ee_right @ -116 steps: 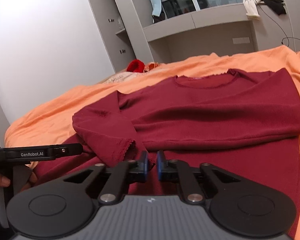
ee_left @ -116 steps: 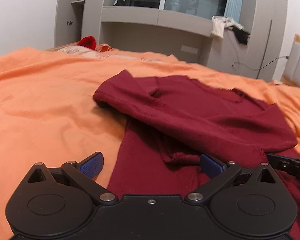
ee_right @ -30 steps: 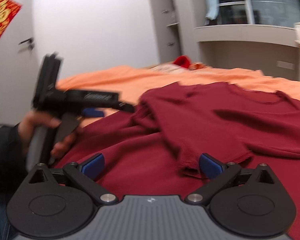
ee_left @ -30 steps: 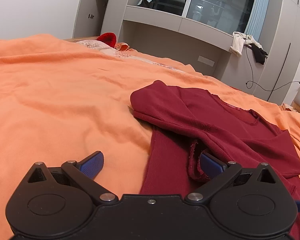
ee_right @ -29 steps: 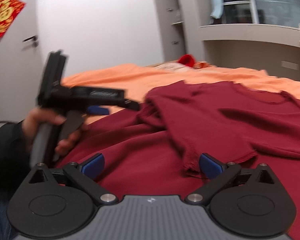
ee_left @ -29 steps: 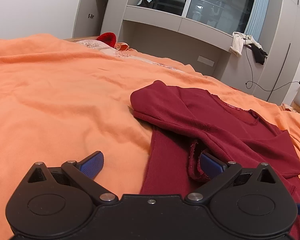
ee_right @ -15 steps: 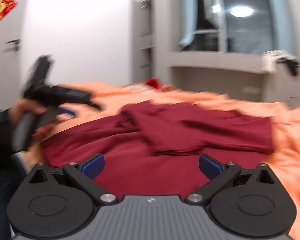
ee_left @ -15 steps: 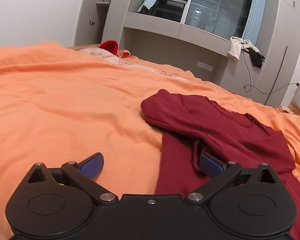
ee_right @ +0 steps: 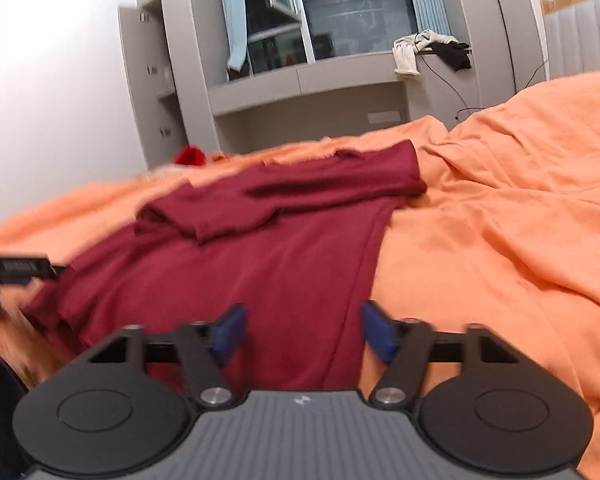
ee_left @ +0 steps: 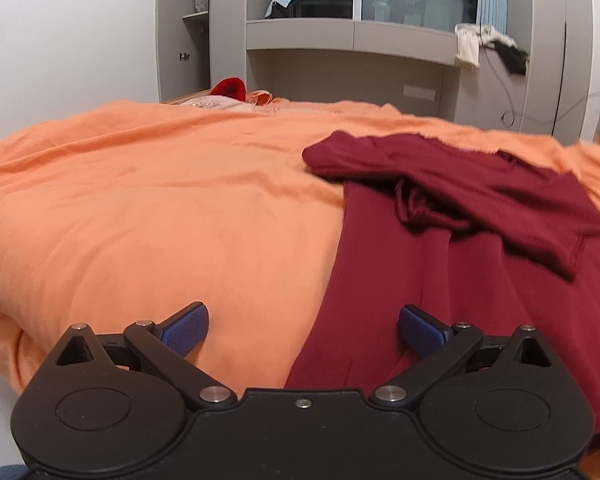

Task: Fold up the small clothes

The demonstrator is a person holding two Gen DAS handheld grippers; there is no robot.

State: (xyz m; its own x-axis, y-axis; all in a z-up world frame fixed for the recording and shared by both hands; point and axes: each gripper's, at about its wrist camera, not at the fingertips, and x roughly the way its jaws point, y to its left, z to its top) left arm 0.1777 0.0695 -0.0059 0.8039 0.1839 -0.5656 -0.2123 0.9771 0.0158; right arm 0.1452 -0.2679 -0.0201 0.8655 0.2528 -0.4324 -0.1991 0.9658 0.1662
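Nearest the right wrist camera, the right gripper (ee_right: 302, 330) is closing its blue fingers (ee_right: 229, 332) over the lower right edge of the dark red sweater (ee_right: 260, 256), the fabric between them but, as far as the blur allows, not yet pinched. The left gripper (ee_left: 303, 324) has its fingers spread wide over the sweater's left hem edge, gripping nothing. The sweater lies on the orange bed cover (ee_left: 160, 208), sleeves folded across its chest. Beyond stands a grey cabinet (ee_left: 340, 40).

Left tool (ee_left: 303, 330) black with blue ribbed pads, silver screws, right tool (ee_right: 302, 334) grey ribbed housing, blue pads
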